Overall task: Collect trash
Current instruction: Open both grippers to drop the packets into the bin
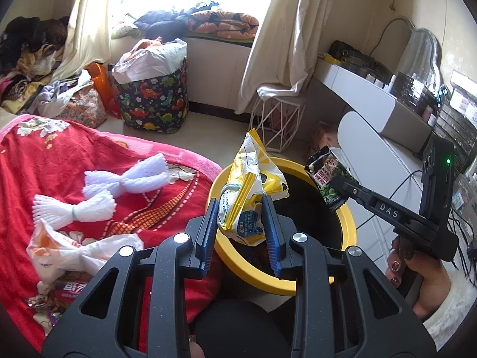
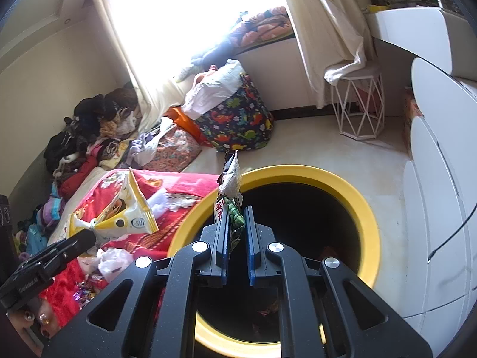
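Note:
My left gripper point(image 1: 240, 205) is shut on a crumpled yellow-and-white snack bag point(image 1: 249, 192), held over the near left rim of a yellow bin point(image 1: 347, 217) with a black inside. The right gripper point(image 1: 338, 188) shows in the left wrist view at the right, shut on a dark green snack wrapper point(image 1: 326, 176) above the bin. In the right wrist view my right gripper point(image 2: 237, 214) pinches that green wrapper point(image 2: 231, 185) over the bin's left rim point(image 2: 369, 217). The yellow bag point(image 2: 125, 211) hangs from the left gripper point(image 2: 86, 235) at the left.
A red blanket point(image 1: 59, 161) on the bed carries white foam nets point(image 1: 128, 176), a plastic bag point(image 1: 68, 250) and small wrappers point(image 1: 68, 289). A dinosaur-print basket point(image 1: 155, 101), a white wire stool point(image 1: 277, 119) and a white dresser point(image 1: 369, 101) stand around the floor. A hand point(image 1: 417, 277) holds the right tool.

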Tool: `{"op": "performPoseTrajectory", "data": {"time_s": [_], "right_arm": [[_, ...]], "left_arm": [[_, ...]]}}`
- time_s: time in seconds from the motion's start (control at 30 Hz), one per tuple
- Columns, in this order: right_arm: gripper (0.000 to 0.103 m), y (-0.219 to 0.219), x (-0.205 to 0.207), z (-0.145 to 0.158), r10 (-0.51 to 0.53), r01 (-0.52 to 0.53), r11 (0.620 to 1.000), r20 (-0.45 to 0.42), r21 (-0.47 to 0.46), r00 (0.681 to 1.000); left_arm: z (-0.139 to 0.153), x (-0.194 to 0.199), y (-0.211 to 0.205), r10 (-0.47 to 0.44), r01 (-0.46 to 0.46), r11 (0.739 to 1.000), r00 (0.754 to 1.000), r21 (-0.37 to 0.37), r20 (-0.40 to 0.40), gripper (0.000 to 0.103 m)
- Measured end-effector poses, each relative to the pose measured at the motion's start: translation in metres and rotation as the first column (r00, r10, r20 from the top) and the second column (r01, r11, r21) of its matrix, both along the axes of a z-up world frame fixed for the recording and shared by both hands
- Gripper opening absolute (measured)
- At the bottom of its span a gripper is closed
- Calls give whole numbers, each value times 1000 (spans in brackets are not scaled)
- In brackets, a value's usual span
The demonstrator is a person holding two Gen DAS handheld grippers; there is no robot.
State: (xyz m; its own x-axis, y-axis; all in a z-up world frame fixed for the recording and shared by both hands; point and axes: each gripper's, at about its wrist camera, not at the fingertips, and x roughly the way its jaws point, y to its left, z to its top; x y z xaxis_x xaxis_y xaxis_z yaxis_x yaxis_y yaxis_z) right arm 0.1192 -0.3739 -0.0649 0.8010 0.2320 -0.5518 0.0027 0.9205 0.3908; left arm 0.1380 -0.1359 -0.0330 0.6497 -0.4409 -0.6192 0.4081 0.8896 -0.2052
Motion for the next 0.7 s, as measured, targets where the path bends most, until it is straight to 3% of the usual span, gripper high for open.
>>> {"op": "performPoseTrajectory", "data": {"time_s": [0.53,0.57,0.6,0.67,0.7], "right_arm": [[11,-31,1,-23,-80,82,996,-61,36,995],[11,-33,1,-24,-89,92,995,-66,40,994],[16,-34,2,-25,-91,94,995,-69,43,993],[38,-35,2,-27,-104,107,994,-83,32,991],[42,-35,2,-27,-107,110,994,-83,29,991]], "left_arm": [[-30,20,-41,-69,72,997,996,40,-63,24],[-32,22,-43,-70,73,996,996,48,-63,27],[-35,26,-44,-66,71,996,995,62,-72,44],[-35,29,-40,-42,47,997,996,59,-73,74],[-34,29,-38,-36,39,998,997,51,-67,83]]}}
